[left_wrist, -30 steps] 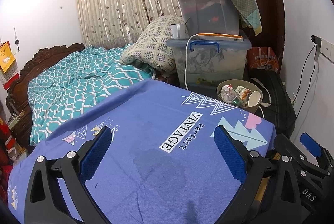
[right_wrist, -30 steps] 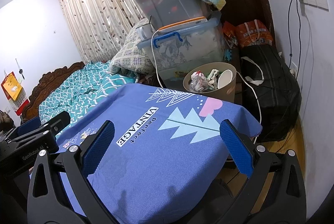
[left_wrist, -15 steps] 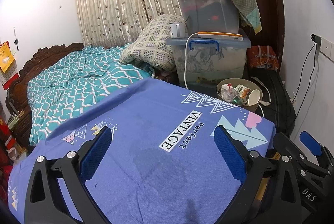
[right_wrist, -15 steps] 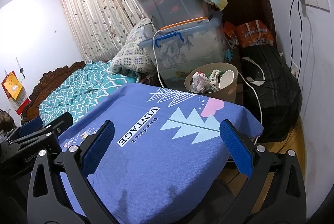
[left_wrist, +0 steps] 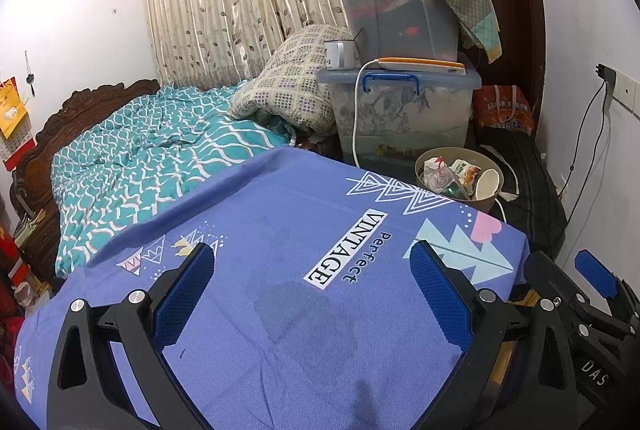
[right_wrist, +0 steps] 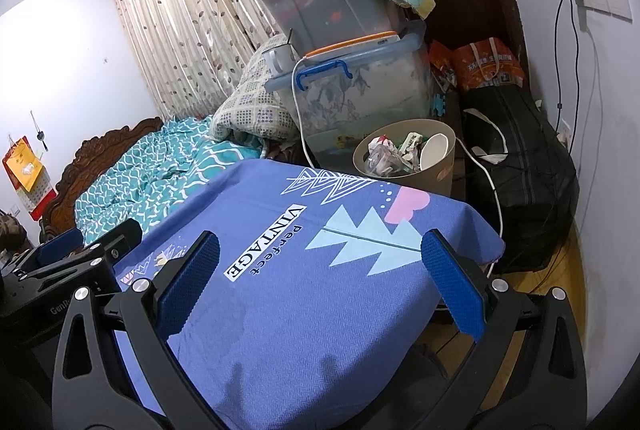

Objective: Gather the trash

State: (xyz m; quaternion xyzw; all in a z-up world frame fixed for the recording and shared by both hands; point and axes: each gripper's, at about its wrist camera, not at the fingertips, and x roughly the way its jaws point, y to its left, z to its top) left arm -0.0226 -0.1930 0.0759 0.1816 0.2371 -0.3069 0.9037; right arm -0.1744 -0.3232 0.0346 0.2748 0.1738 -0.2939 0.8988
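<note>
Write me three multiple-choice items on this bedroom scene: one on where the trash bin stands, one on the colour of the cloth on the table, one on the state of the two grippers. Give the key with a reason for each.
1. Where does the trash bin stand?
A. On the bed
B. Past the far edge of the table, in front of the stacked storage boxes
C. On top of the boxes

2. What is the main colour of the tablecloth?
A. Red
B. Blue-purple
C. Yellow

3. How are the left gripper and right gripper?
A. Both open and empty
B. Both shut on trash
C. Left shut on a cup

Key:
1 B, the bin shows beyond the cloth's edge, below the boxes.
2 B, the cloth is blue-purple with a "Perfect VINTAGE" print.
3 A, each pair of fingers stands wide apart with only cloth between.
</note>
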